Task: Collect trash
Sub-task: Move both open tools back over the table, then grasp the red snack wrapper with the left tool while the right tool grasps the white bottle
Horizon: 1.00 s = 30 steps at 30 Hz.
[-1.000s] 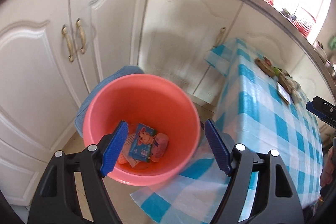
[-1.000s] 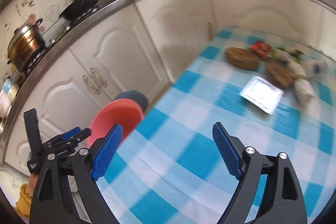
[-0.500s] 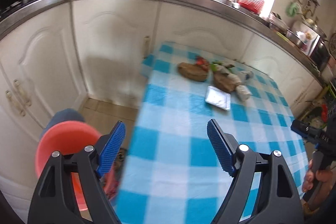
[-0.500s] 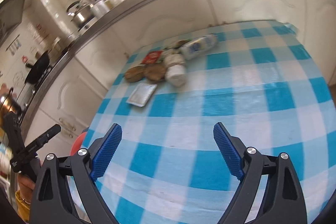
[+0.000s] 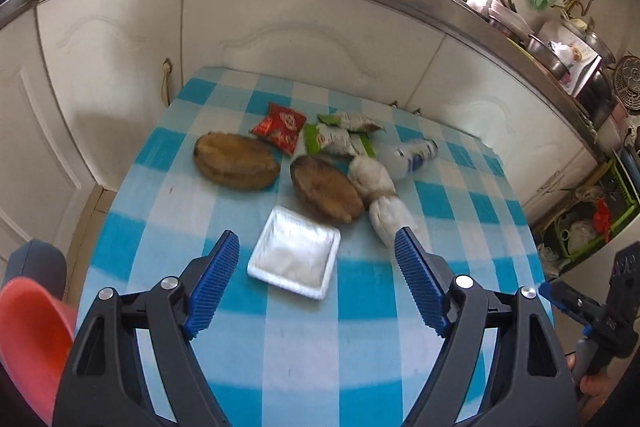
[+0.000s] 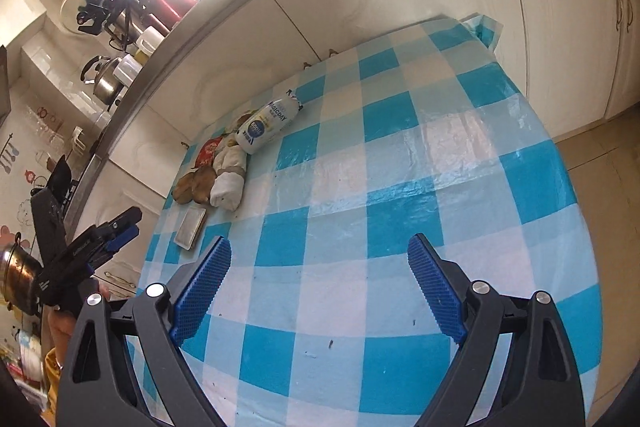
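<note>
- The left tool [image 5: 316,283] hangs above the near part of the checked surface [image 5: 360,347], its blue pads spread wide with nothing between them.
- The right tool [image 6: 320,287] hovers over the bare right stretch of the same surface, its pads likewise wide apart and empty.
- At the lower left edge of the left wrist view, beside and below the surface, shows the rim of a pink bucket [image 5: 28,331]; its inside is out of view.
- Nearest the left tool lies a flat white tray [image 5: 294,257], just ahead of the pads, apart from both of them.
- Just beyond the tray sit two brown husk-like pieces: the right husk [image 5: 326,193] close to the tray's far corner, the left husk [image 5: 236,161] a little apart from it.
- A twisted white bundle [image 5: 380,199] lies touching the right husk on its right side.
- Behind these lie a red wrapper [image 5: 280,127], two green-and-white packets [image 5: 340,137] and a white bottle [image 5: 408,157] on its side, all clustered together.
- White cabinet doors [image 5: 300,39] rise behind the surface.
</note>
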### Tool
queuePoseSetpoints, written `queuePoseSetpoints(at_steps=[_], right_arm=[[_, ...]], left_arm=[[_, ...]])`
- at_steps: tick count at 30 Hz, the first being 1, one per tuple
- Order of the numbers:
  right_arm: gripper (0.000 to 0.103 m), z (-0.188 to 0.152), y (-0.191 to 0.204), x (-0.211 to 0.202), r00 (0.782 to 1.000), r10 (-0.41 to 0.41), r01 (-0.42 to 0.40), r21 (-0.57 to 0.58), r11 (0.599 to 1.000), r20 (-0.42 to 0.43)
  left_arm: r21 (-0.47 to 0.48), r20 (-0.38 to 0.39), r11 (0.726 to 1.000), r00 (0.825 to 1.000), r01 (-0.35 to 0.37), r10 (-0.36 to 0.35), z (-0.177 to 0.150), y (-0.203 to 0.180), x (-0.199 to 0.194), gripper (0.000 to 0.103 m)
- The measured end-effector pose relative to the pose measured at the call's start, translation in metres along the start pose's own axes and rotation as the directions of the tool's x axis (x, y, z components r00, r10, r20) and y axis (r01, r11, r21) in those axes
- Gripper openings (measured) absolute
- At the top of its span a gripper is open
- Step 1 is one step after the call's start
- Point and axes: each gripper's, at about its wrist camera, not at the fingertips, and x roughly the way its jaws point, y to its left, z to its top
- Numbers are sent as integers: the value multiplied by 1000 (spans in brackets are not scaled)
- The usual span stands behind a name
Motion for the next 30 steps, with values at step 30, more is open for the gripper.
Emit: queuePoseSetpoints(at_steps=[30], right_arm=[[89,82,31,122,993,71,-79,-82,993,-93]], left_arm=[[397,-157,916,980,-48,120,101,3,166,45]])
